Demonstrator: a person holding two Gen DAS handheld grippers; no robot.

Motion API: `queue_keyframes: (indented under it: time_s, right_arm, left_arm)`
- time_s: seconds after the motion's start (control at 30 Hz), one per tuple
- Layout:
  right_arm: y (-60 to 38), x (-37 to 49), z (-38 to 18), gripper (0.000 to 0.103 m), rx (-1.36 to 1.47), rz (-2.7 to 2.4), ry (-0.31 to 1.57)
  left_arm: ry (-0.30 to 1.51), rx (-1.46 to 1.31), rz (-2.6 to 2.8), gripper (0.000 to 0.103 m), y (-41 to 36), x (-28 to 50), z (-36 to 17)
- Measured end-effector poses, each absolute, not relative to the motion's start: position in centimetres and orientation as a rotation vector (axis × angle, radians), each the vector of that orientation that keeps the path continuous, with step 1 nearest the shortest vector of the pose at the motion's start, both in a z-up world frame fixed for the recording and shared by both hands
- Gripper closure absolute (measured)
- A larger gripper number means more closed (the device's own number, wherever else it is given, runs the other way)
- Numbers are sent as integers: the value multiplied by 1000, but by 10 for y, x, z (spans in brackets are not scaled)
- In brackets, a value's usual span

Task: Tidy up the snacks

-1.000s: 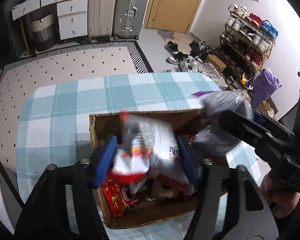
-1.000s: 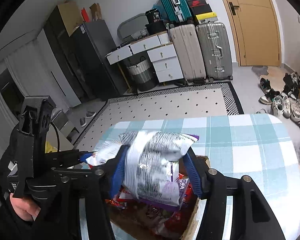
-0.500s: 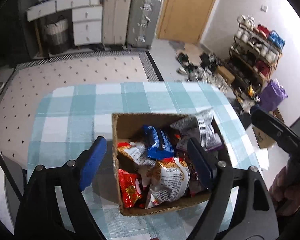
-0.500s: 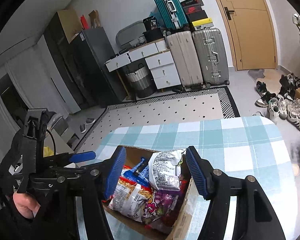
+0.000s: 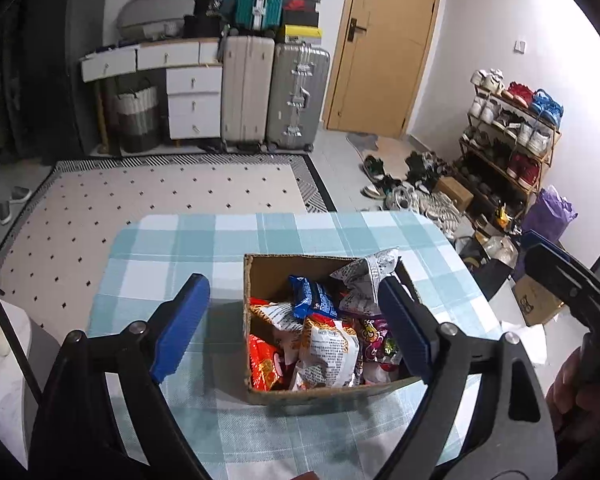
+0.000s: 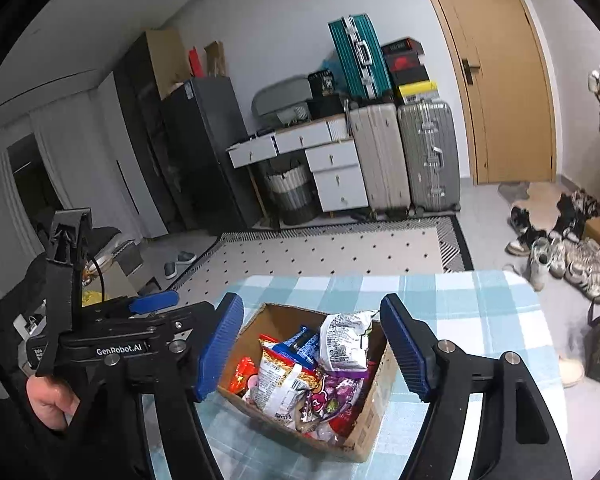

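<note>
Left wrist view first: we log a table (image 5: 172, 248) under a teal-and-white checked cloth, standing on a floor partly covered by a pale rug with black dots (image 5: 172, 188). On the cloth, towards the table's near right corner, sits an open cardboard box (image 5: 260, 276), upright, its far inner wall bare. Snack packets fill its near and right parts, heaped loosely. We note a grey-and-white printed bag (image 5: 366, 276) leaning at the far right of the heap, its top poking above the box rim; a white-and-orange noodle pack (image 5: 328, 350) near the front wall; a blue packet (image 5: 314, 296) towards the middle, tilted; a red packet (image 5: 262, 364) low against the left wall; and a purple one (image 5: 374, 330) to the right, partly hidden by a blue pad. Our left gripper (image 5: 294, 328) hangs above the box front, its jaws wide apart after just opening, with nothing pressed between the pads. From the right wrist view, the right gripper (image 6: 312, 350) is likewise spread, jaws just opened, framing the box (image 6: 278, 318) without touching any packet. In that same view a hand (image 6: 50, 402) grips the left gripper's black handle at the left edge. We cannot tell how many packets lie underneath.
</note>
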State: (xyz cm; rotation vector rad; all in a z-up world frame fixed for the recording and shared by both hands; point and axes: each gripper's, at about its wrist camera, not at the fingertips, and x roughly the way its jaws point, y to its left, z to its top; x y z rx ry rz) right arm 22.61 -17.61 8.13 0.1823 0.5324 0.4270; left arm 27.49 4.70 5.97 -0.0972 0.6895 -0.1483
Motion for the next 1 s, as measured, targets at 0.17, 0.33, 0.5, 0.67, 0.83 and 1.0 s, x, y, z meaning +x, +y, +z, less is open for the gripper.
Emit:
queue_keyframes:
  time_s: [0.17, 0.33, 0.5, 0.67, 0.83, 1.0]
  right_arm:
    - [-179, 193, 89, 16, 180, 444, 471]
    - [-179, 161, 87, 13, 165, 446, 438]
    - [-181, 130, 84, 11, 155, 443, 402]
    - [-185, 103, 82, 4, 135, 433, 366]
    - [-189, 72, 74, 2, 100, 422, 321]
    - [-192, 53, 54, 1, 105, 409, 321]
  left_arm:
    - [584, -97, -122, 15, 52, 230, 81]
    - [494, -102, -94, 1, 59, 184, 92]
    - [461, -131, -75, 1, 70, 149, 92]
    - [458, -152, -53, 1, 77, 123, 84]
    - [430, -147, -3, 1, 78, 101, 70]
    - [369, -95, 31, 1, 72, 75, 53]
